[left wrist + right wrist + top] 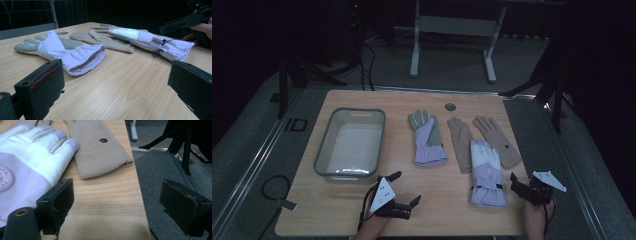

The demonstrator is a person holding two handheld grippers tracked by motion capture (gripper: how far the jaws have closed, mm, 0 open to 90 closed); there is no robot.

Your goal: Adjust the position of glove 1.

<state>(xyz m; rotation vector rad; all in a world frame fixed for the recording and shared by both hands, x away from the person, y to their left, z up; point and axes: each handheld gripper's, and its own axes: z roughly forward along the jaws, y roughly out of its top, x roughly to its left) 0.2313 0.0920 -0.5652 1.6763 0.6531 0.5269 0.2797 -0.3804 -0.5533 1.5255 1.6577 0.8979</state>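
Your left tongs (404, 187) and right tongs (515, 182) both stand spread with nothing between them, low over the desk's (447, 200) near edge. The white-and-lilac padded ski glove (486, 172) lies flat by your right tongs near the near right corner, its fingertips covering part of the beige fabric glove (460, 142). The dim light blurs the gloves' small markings.

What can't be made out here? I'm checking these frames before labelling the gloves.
- Beige glove: part hidden under the lavender glove, high view.
- Round logo on the other beige glove: too small to read, right gripper view.
- Grey bin: contents unclear, glare.
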